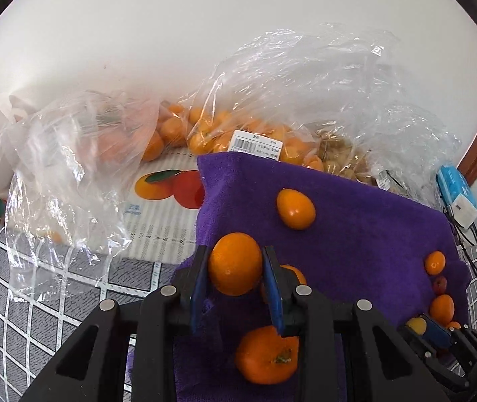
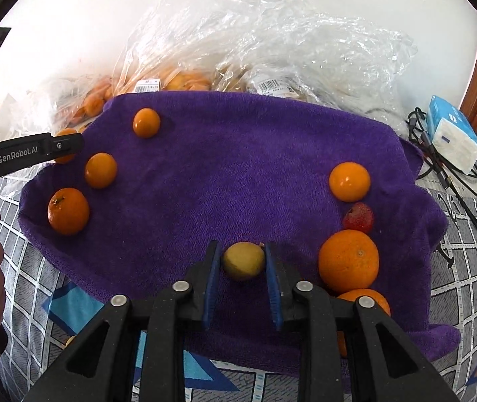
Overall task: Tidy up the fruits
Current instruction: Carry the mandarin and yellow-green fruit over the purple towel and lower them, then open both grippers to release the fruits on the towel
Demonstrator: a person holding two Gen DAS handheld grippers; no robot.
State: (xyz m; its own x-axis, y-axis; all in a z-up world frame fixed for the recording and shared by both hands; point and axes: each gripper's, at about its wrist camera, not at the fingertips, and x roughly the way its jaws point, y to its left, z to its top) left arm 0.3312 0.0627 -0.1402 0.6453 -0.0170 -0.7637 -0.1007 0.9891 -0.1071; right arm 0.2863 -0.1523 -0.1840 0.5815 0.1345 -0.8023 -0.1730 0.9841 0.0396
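The fruits look light, round and smooth-skinned, so they likely roll easily and could slip from hard pads; I judge the safest hold is across the widest middle with moderate pressure, since the peel probably bruises if squeezed hard. The left claw (image 1: 235, 264) is clamped on a mandarin (image 1: 235, 264), its blue pads pressed against the fruit's two sides at about mid-height, above the left part of the purple towel (image 1: 355, 221). The right claw (image 2: 243, 261) is narrowed around a small yellow fruit (image 2: 243, 260) near the towel's front edge; the pads touch or nearly touch both flanks, so it appears gripped. More citrus lies on the towel: a stemmed tangerine (image 2: 68, 211) at the left, a large orange (image 2: 348, 261) and a small red fruit (image 2: 358, 217) at the right. Plastic bags (image 1: 271, 100) of fruit sit behind on the table.
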